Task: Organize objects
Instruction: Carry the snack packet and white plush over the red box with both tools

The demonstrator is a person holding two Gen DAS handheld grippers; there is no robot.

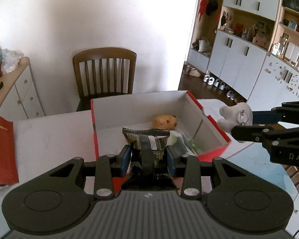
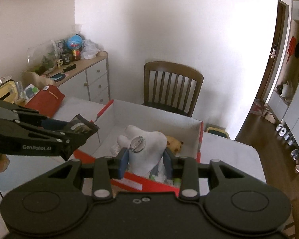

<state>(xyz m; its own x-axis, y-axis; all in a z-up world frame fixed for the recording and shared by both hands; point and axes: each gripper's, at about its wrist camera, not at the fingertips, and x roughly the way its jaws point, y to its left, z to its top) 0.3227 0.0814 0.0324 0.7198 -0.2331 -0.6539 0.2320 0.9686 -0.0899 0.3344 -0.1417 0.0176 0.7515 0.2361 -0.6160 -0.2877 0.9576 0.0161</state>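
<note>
So I hold both loads above the box [image 1: 213,137] to drop them in: left gripper [image 1: 147,157] pinches the dark packet [image 1: 147,149], right gripper [image 2: 145,159] clamps the white plush [image 2: 147,147]

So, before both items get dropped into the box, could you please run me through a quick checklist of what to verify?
1. Left gripper clamped on the dark snack packet: ok, both pads press its sides.
2. Right gripper clamped on the white plush toy: ok.
3. Red box open, no lid in the way: ok.
4. Free room inside the box: ok; the tan plush and green-white packets leave bare floor along the left wall.
5. Packet past the box's near wall: cannot tell from the left wrist view.
6. Plush toy past the box rim: cannot tell; in the left wrist view it appears outside the right wall.
</note>
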